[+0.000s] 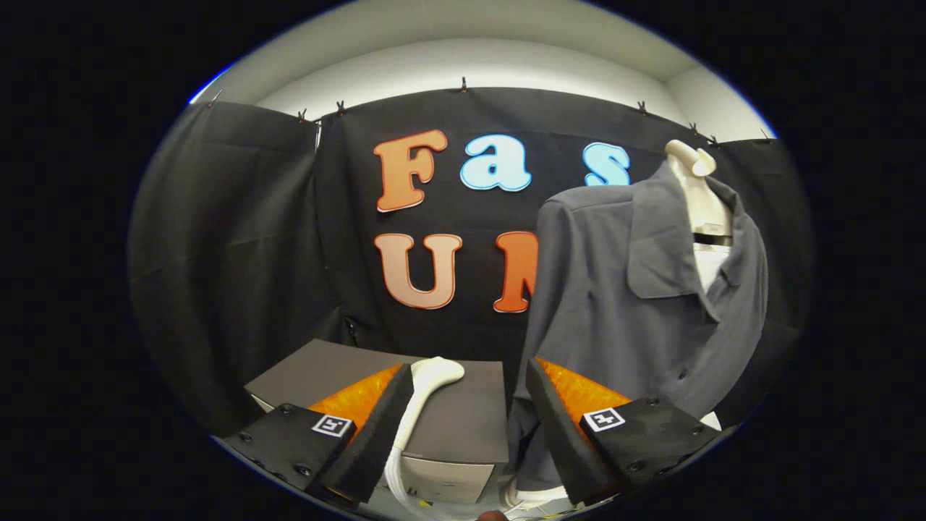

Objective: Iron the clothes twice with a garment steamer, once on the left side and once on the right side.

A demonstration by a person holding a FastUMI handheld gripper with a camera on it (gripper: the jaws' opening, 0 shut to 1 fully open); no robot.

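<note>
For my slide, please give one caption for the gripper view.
Open gripper approaches white steamer on grey box, beside grey jacket.

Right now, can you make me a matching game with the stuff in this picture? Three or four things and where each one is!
Things:
1. garment steamer
2. grey shirt
3. mannequin
4. grey box

Places or states:
A. underneath the steamer
B. wearing the shirt, neck sticking out on top
C. lying on the box, between the open fingers of the gripper
D. hanging just beyond the right finger

Right pairs: 1-C, 2-D, 3-B, 4-A
</note>
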